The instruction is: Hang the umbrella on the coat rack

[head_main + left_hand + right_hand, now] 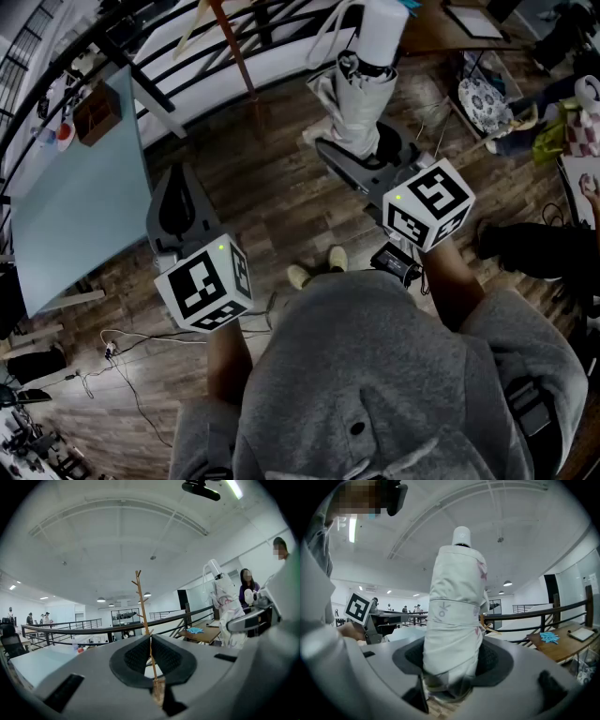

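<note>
Seen from above, a person [375, 375] in a grey hooded top stands on a wooden floor [281, 197] and holds a tool out in front with each hand.

The right hand-held gripper [361, 155] is clamped on a folded white umbrella [361, 89]. In the right gripper view its jaws stand wide and press on either side of the bundled fabric low down. The umbrella [457, 616] stands upright between them, with its white cap at the top and a strap wrapped round its middle.

The left hand-held gripper [178, 187] is to the left, well apart from the umbrella. In the left gripper view its dark pads [133, 656] are pressed together with nothing held between them.

The coat rack [234, 52], a thin wooden pole with short branch pegs, stands farther off, between the two tools and just in front of a black railing [187, 37]. The left gripper view looks straight at the coat rack [139, 597]. The umbrella is not touching it.

A pale blue surface [75, 187] lies at the far left.
</note>
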Action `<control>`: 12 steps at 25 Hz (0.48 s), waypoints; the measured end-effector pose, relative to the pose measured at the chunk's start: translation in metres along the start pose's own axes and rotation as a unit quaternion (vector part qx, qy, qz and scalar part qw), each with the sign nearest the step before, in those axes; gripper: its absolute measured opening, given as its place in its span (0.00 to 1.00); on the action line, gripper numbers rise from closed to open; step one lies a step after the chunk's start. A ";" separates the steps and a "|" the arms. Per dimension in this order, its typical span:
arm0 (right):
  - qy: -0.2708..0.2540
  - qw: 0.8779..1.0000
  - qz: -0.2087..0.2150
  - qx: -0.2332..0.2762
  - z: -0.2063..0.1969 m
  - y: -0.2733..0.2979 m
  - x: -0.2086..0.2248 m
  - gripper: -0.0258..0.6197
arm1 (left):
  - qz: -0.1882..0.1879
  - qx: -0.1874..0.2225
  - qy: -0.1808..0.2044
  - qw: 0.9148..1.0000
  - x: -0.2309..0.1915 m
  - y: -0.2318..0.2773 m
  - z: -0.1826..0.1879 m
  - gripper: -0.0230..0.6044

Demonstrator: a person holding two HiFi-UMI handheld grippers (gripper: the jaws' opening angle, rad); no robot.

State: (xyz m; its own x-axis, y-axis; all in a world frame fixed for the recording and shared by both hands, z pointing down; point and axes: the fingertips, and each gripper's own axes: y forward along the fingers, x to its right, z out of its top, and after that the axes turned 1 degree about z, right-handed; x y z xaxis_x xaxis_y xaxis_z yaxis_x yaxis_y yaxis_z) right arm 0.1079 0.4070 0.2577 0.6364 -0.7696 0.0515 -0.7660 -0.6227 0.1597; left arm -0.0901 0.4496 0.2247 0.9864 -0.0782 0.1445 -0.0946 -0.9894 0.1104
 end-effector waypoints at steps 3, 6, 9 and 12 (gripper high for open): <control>0.001 1.000 -0.008 -0.003 -0.003 -0.004 -0.010 0.46 | -0.007 -0.001 -0.005 1.000 -0.005 -0.008 -0.003 0.07; 0.003 1.000 -0.013 -0.002 -0.005 -0.005 -0.020 0.46 | -0.009 0.000 -0.004 1.000 -0.012 -0.016 -0.004 0.07; 0.004 1.000 -0.014 -0.002 -0.005 -0.005 -0.029 0.46 | -0.010 0.004 -0.006 1.000 -0.018 -0.024 -0.004 0.07; 0.004 1.000 -0.013 0.002 -0.004 0.001 -0.037 0.46 | -0.012 0.009 -0.008 1.000 -0.024 -0.027 -0.005 0.07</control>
State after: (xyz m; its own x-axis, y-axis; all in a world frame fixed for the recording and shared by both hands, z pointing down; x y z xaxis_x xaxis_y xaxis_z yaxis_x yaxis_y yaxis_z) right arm 0.0838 0.4359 0.2598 0.6565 -0.7524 0.0546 -0.7498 -0.6429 0.1563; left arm -0.1122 0.4789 0.2227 0.9903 -0.0563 0.1271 -0.0687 -0.9931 0.0949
